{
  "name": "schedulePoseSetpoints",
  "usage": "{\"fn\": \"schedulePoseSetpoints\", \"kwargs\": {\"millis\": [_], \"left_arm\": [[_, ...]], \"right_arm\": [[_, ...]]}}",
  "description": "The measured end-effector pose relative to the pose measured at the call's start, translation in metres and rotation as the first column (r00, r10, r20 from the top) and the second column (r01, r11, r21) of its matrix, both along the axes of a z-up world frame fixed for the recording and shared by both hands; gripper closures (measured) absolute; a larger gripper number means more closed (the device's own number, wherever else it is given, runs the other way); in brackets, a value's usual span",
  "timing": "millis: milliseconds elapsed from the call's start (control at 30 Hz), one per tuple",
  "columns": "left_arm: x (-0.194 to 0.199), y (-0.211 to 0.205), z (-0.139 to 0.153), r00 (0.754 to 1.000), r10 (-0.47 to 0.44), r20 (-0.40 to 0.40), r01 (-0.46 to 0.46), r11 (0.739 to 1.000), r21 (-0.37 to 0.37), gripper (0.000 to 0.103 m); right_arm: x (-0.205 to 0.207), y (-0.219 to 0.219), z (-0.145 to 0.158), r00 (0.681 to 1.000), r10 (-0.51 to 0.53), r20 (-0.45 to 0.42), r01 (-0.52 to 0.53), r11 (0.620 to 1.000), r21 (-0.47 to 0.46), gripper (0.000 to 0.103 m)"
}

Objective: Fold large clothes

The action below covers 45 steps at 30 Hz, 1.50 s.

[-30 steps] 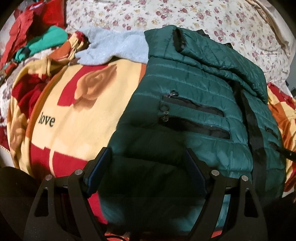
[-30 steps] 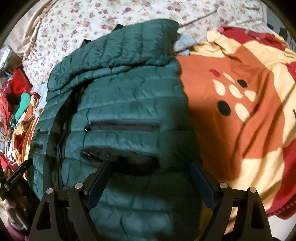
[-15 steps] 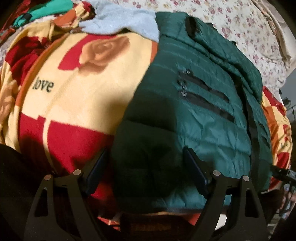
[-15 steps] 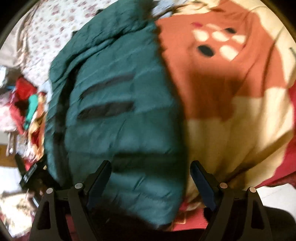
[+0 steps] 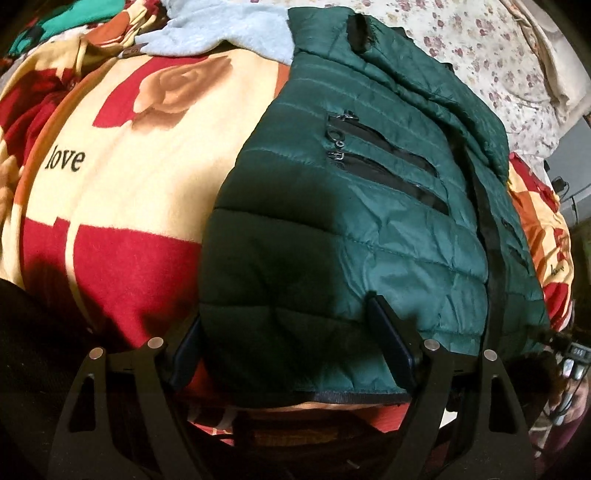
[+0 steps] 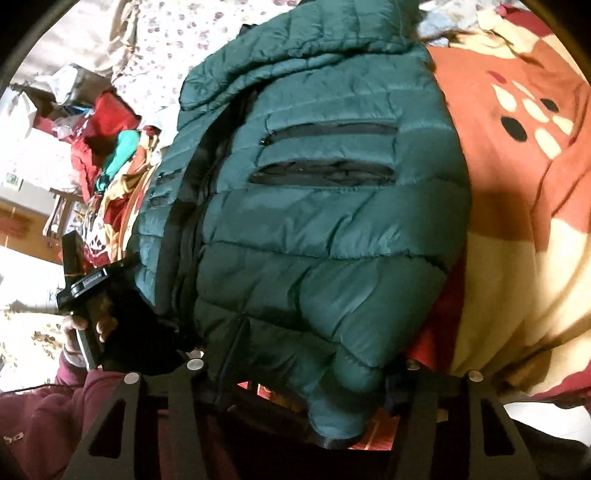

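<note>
Both wrist views have dropped toward the near hem of the jacket since a second ago; the hem, then out of sight below the fingers, now shows between them in each view.

Bed: floral sheet [image 5: 491, 55] at the far side, covered nearer by a red, cream and orange blanket [image 5: 122, 206] printed with roses and the word "love".

Green quilted jacket [image 5: 369, 229] lies front up on the blanket, collar away, hem at the near edge of the bed. Main zip runs down the middle; two black zip pockets [image 6: 325, 151] on each front panel. Pale blue fleece [image 5: 221, 33] lies beside the collar, on the blanket.

Pile of red and teal clothes [image 6: 110, 147] sits off the bed's left side.

Left gripper [image 5: 291, 347]: jaws wide apart, straddling the left hem corner; right finger lies on the fabric, left finger just off its edge over the blanket. Nothing is pinched.

Right gripper [image 6: 299, 373]: jaws wide apart, hem fabric bulging between them; fingertips are hidden under the fabric, so contact cannot be judged. The person's hand [image 6: 85, 325] holding the other gripper shows at left.
</note>
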<state>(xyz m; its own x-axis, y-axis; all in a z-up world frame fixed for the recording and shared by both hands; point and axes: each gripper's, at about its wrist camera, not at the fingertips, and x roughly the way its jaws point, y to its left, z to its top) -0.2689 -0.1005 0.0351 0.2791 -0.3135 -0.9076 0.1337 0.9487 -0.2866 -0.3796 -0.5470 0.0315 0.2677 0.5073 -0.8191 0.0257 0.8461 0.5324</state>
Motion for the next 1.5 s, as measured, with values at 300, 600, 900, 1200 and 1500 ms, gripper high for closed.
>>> {"fn": "schedulePoseSetpoints", "kwargs": {"millis": [300,600,900,1200,1500], "left_arm": [[-0.008,-0.006,0.008,0.998,-0.04,0.048,0.035,0.994,0.101,0.067],[-0.012,-0.007,0.037,0.988,-0.033,0.149,0.013,0.991,0.134,0.094],[0.0,-0.005,0.07,0.97,0.002,0.241,-0.028,0.994,0.105,0.094],[0.02,-0.017,0.089,0.952,-0.01,0.305,-0.032,0.99,0.134,0.094],[0.04,-0.017,0.101,0.947,0.018,0.32,-0.053,0.993,0.103,0.094]], "right_arm": [[0.002,0.003,0.005,0.999,0.002,0.04,0.001,0.998,-0.056,0.08],[0.012,0.008,0.044,0.986,0.006,0.167,0.006,0.997,-0.076,0.083],[0.021,-0.006,0.073,0.965,-0.035,0.259,0.053,0.997,-0.061,0.083],[0.038,-0.011,0.086,0.951,-0.042,0.305,0.069,0.995,-0.079,0.083],[0.05,-0.021,0.09,0.941,-0.07,0.331,0.102,0.992,-0.078,0.083]]}}
